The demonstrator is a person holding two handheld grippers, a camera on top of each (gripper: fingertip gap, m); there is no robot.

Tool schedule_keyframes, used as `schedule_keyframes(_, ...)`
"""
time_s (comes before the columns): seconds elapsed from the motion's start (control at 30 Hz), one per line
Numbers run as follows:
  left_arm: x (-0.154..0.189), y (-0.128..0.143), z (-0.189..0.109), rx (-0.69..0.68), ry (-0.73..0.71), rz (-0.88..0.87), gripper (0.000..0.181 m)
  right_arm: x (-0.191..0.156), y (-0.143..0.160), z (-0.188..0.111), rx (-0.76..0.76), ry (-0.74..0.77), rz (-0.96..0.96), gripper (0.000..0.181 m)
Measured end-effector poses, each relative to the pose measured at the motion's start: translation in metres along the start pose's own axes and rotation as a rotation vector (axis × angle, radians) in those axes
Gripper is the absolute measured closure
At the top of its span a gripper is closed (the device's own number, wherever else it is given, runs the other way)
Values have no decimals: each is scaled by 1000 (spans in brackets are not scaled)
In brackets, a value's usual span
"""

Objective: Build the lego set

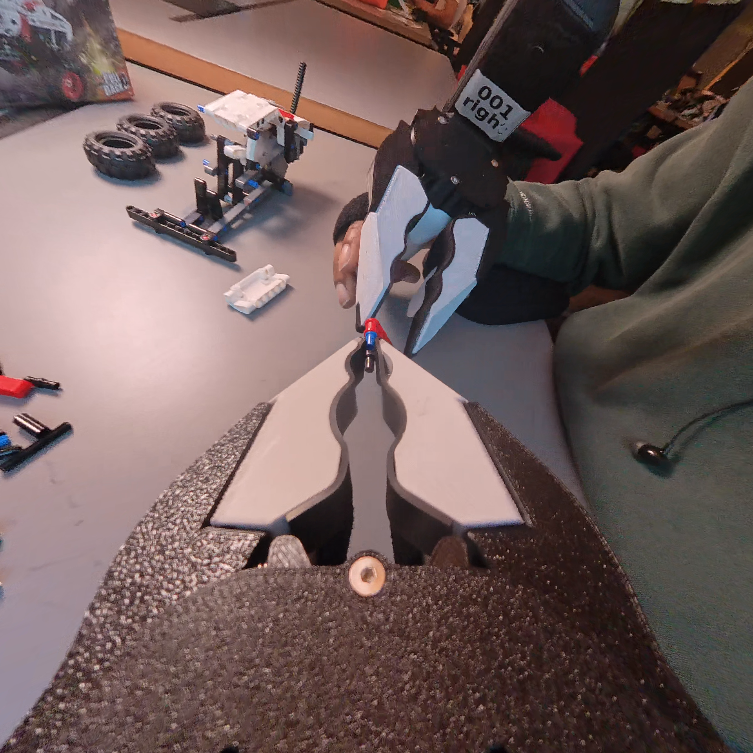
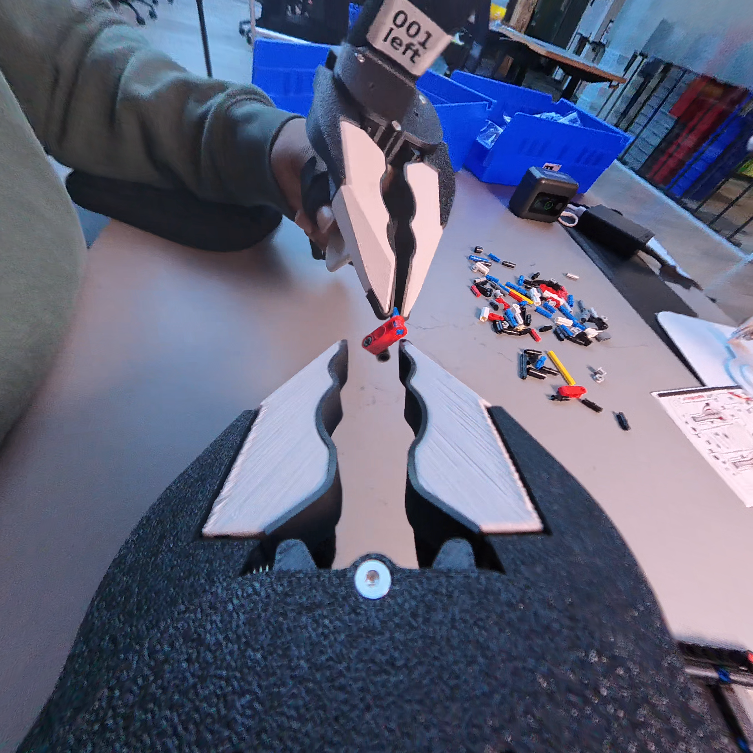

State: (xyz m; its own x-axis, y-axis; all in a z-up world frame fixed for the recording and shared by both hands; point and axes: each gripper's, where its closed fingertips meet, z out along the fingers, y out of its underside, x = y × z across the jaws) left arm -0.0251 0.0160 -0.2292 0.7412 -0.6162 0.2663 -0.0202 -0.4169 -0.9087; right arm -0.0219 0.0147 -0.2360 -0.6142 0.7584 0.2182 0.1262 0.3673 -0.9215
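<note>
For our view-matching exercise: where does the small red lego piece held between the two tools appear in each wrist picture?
Left wrist view: red lego piece just above centre, at the left tool tips.
Right wrist view: near centre, under the left tool, ahead of the open right tool.
Shared landmark: the blue pin in it.

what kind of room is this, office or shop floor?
Probably a workshop or lab: a grey worktable, blue storage bins behind it, and metal racks further back. No office desks in view.

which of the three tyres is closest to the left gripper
The front tyre of the row, at its near-left end; the other two sit behind it, toward the box.
</note>
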Motion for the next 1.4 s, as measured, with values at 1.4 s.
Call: schedule_keyframes(1.4, -7, -11, -3, 79, -159, 260, 155, 22, -23, -29, 241, -120, 395, 174)
